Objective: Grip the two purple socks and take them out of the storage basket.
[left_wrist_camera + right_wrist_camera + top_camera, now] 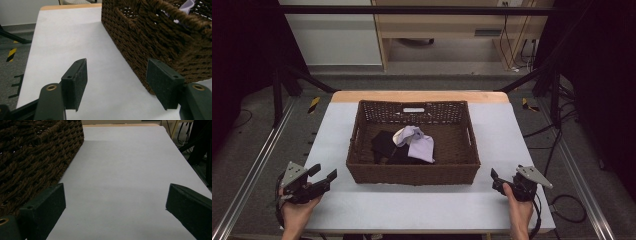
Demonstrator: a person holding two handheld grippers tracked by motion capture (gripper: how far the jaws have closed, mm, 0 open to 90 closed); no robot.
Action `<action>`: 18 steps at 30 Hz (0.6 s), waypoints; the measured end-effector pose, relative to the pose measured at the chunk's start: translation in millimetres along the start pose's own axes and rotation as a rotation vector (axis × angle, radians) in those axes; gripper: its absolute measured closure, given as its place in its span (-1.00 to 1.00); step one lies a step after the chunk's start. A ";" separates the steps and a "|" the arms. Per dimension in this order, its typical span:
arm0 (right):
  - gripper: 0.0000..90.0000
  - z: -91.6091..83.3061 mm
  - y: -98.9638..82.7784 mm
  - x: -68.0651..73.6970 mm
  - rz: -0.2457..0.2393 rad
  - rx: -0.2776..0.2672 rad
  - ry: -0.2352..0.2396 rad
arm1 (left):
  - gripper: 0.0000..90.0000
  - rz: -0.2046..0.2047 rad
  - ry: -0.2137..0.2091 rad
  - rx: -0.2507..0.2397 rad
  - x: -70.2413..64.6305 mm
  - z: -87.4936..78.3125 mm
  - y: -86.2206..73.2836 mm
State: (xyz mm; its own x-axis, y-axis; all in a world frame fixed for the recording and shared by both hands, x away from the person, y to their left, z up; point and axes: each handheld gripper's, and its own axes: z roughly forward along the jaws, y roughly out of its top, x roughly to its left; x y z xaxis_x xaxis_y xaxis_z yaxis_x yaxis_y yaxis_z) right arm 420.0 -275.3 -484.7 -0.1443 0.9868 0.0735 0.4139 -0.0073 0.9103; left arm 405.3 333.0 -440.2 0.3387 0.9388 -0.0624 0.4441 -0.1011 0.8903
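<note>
Legible text, labels, brands, numbers: none. Surface (422,205), wicker basket (412,172) and both sets of jaws carry no readable marking. Sole sign-like marks: yellow-and-black hazard stripes (11,54) on the floor, left of the left jaws; no lettering on them.

High view looks down; both gripper views closely share the basket (412,172).

Basket (412,172): dark brown wicker weave. Inside, lilac cloth (417,142) right, black cloth (384,145) left. Table (412,205): pale grey-white top, light wood far edge. Gripper jaws black, grey plates. Floor (314,104): grey, yellow-black hazard stripes.
</note>
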 end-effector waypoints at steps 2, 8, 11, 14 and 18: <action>-0.93 0.1 0.0 -0.2 0.001 0.000 0.003 | -0.26 -0.007 0.001 -0.006 0.0 -0.7 0.9; -0.92 0.0 -0.1 0.5 -0.005 0.002 0.000 | -0.25 -0.024 -0.004 -0.040 -0.8 -6.9 10.3; -0.92 -0.6 -0.2 1.6 -0.009 -0.002 -0.009 | -0.25 -0.019 -0.012 -0.057 -2.4 -10.6 15.5; -0.92 -0.2 -0.1 1.5 -0.014 0.005 -0.011 | -0.25 -0.028 -0.021 -0.074 -3.0 -15.1 23.7; -0.91 -0.3 -0.3 1.8 -0.015 0.003 -0.015 | -0.25 -0.019 -0.036 -0.095 -4.7 -21.1 37.8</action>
State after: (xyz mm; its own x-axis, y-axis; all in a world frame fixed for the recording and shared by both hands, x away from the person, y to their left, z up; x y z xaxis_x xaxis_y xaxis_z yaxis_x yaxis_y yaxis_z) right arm 419.3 -273.6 -484.7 -0.1370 0.9891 0.0533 0.4146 0.0084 0.9100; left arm 403.0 331.7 -396.8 0.3614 0.9276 -0.0944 0.3709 -0.0502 0.9273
